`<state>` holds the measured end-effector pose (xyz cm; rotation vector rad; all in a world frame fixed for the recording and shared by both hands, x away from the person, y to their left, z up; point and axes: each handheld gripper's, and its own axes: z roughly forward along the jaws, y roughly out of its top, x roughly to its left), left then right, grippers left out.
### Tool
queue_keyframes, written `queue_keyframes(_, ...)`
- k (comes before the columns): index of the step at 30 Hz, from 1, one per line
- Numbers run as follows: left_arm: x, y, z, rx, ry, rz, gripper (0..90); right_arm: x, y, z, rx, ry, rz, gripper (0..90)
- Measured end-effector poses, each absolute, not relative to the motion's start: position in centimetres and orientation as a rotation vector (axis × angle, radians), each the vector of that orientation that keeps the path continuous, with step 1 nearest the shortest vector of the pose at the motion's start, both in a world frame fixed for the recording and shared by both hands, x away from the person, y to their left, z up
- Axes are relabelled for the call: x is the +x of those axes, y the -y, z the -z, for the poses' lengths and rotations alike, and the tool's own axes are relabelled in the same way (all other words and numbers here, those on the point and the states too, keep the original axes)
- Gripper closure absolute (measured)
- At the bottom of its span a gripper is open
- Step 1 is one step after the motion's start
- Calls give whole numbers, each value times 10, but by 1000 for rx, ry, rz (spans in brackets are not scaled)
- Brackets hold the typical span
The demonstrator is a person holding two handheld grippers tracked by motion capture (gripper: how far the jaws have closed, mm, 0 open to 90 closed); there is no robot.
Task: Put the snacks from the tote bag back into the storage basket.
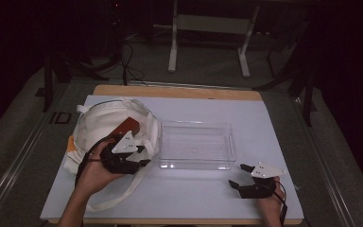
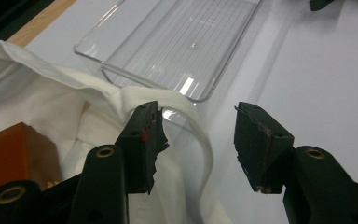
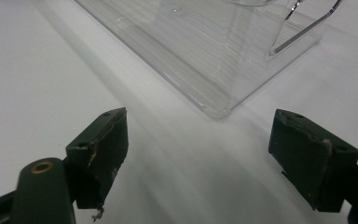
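Observation:
A white cloth bag (image 1: 105, 124) lies at the left of the table, with a brown-orange box (image 1: 127, 126) sticking out of its mouth. My left gripper (image 1: 143, 150) is over the bag's right edge. In the left gripper view, this gripper (image 2: 198, 140) is open. The bag's hem (image 2: 186, 121) runs between the jaws beside the left pad, and the box (image 2: 14, 154) is at lower left. A clear plastic tray (image 1: 196, 124) stands in the middle. My right gripper (image 1: 237, 175) is open near the tray's front right corner, with nothing between its jaws (image 3: 200, 135).
The tray (image 2: 135, 79) is empty and its corner (image 3: 214, 109) lies just ahead of the right gripper. A white mat (image 1: 194, 198) covers the wooden table. The bag's long strap (image 1: 118, 198) trails toward the front edge. Table legs and cables are on the floor behind.

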<state>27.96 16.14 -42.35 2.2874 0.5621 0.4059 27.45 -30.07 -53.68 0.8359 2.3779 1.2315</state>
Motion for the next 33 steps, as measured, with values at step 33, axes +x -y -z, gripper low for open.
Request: queue_keyframes(33,310,-206,428,2340,-718,-444,476,274,301,537,835,-2373,-1234,197)
